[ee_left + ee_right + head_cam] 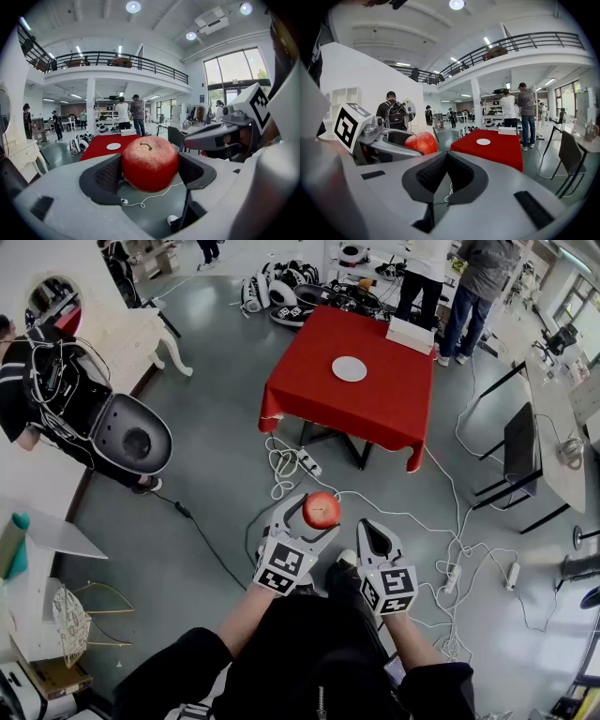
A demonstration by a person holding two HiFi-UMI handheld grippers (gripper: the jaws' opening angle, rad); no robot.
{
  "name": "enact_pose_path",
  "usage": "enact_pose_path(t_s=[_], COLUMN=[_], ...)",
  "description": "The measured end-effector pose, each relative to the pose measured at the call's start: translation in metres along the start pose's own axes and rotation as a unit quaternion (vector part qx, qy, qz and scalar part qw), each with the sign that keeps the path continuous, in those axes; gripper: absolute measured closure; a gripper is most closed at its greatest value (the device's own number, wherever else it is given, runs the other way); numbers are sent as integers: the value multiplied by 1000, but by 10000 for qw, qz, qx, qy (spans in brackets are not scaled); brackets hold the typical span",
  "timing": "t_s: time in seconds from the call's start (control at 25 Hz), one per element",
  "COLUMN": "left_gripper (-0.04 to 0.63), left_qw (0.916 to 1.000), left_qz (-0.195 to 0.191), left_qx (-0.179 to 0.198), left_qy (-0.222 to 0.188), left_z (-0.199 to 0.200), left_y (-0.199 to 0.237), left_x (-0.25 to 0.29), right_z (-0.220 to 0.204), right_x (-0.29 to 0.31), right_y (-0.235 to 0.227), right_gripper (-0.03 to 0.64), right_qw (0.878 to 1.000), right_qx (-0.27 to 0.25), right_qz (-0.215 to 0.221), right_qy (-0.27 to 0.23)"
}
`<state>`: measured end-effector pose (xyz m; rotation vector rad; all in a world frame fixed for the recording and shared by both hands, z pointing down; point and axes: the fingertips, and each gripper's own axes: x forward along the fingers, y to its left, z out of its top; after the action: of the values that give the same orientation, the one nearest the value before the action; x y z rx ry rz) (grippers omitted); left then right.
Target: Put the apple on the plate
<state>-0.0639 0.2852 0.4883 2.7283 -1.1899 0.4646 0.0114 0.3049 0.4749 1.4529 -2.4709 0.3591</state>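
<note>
Left gripper, lower centre, jaws wide, clamped on apple. Right gripper beside it, jaws together, empty.

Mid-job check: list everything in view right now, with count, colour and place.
apple: one, red, held over the floor, short of the table
plate: one, white, bare, on the table
table: one, red cloth, ahead on the grey floor
box: one, white, at the table's far edge
cables: several, white, on the floor before the table
people: two standing beyond the table, dark trousers
left gripper: one, grey, fingers closed on the apple
right gripper: one, grey, fingers together, nothing between them
</note>
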Motion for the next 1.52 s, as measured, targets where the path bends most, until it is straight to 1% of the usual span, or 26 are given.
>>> enact_pose_path(t_s=[0.32,0.56,1.04,1.52], left_gripper=[216,216,216,216], left_qw=[10000,10000,9999,9998], left_qz=[4,-3,-16,-93], left_qx=[-32,-44,-29,-47], left_qy=[25,17,99,161], left_z=[-3,-1,-2,-5], left_y=[2,1,-1,-4], left_x=[0,2,11,14], right_z=[5,7,-1,-4], right_x=[1,1,2,1], right_y=[7,6,-7,-5], right_gripper=[606,604,606,606], right_qw=[9996,9994,9996,9996], right_qx=[96,110,166,134], right_qz=[207,253,207,248], right_qy=[-164,-194,-46,27])
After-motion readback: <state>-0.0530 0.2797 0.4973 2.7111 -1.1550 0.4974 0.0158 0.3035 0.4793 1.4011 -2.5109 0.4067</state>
